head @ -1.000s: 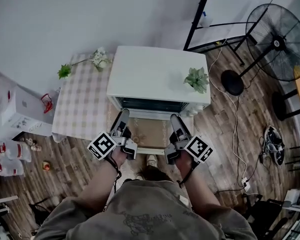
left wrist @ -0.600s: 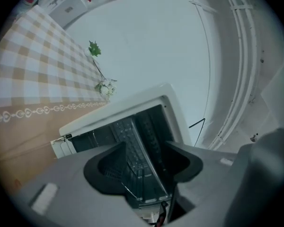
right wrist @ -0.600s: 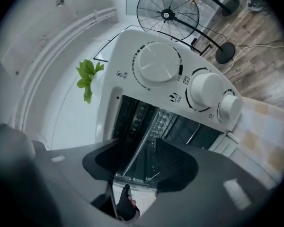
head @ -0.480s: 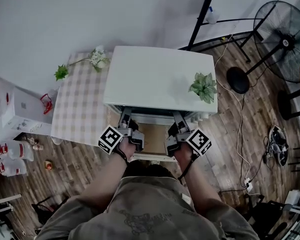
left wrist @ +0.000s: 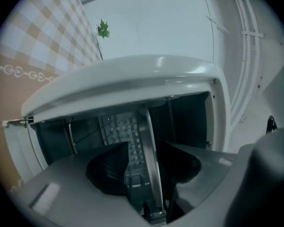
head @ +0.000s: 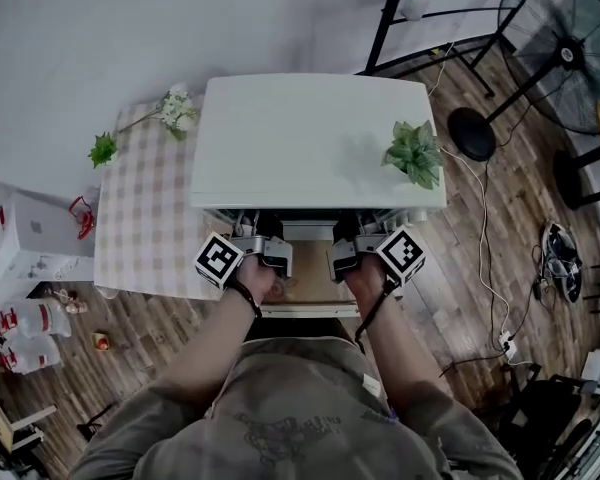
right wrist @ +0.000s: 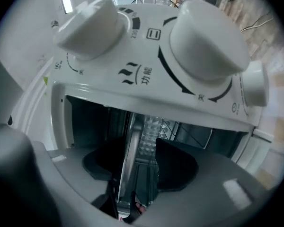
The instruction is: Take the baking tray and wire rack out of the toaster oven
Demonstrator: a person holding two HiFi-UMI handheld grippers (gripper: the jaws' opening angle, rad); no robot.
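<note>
toaster oven point(head: 320, 138) interior hidden overhead, fan point(head: 570, 53) cropped

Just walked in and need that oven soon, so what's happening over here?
A person holds two grippers at the mouth of the open toaster oven on the table. The left gripper and the right gripper each have the metal edge of the baking tray between their jaws, which look open around it, not clamped. The tray is not out yet.

Shiny metal baking tray point(left wrist: 149, 150) sits in the open white toaster oven point(head: 310, 138).
</note>
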